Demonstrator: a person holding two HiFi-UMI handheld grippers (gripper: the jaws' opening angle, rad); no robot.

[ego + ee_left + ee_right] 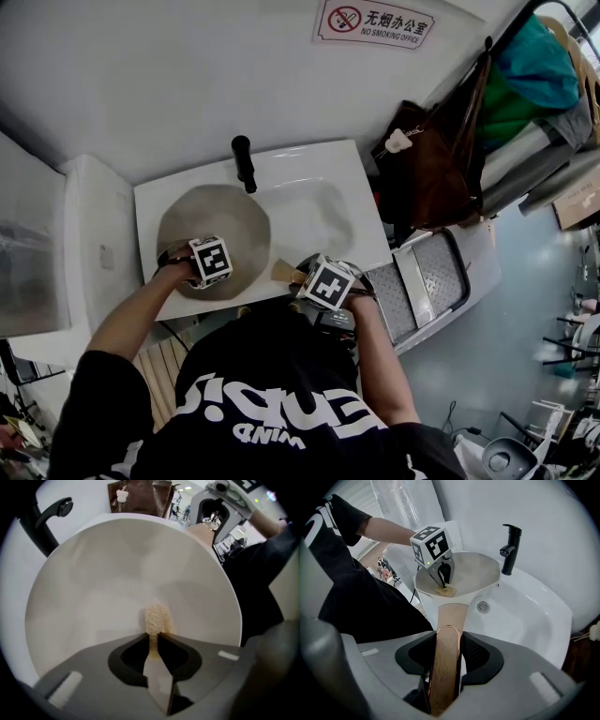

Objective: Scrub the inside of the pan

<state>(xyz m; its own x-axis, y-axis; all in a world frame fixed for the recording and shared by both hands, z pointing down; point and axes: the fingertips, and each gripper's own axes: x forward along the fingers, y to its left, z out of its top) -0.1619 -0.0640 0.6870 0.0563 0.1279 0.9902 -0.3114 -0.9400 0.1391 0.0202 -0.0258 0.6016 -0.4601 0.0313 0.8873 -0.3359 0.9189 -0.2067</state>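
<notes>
A pale beige pan (214,225) rests over the left part of a white sink (319,183). Its wooden handle (449,639) runs back between the jaws of my right gripper (446,667), which is shut on it. The left gripper (153,637) points straight down into the pan (126,583) and is shut on a small yellow-tan sponge (156,618). The sponge presses on the pan's inner floor near the near side. In the right gripper view the left gripper (444,576) stands in the pan (473,571) over the sponge (445,590).
A black faucet (244,161) stands at the sink's back edge, also in the right gripper view as a faucet (509,548). The sink's drain (483,605) lies right of the pan. A brown bag (436,159) hangs to the right. A white appliance (89,253) stands left of the sink.
</notes>
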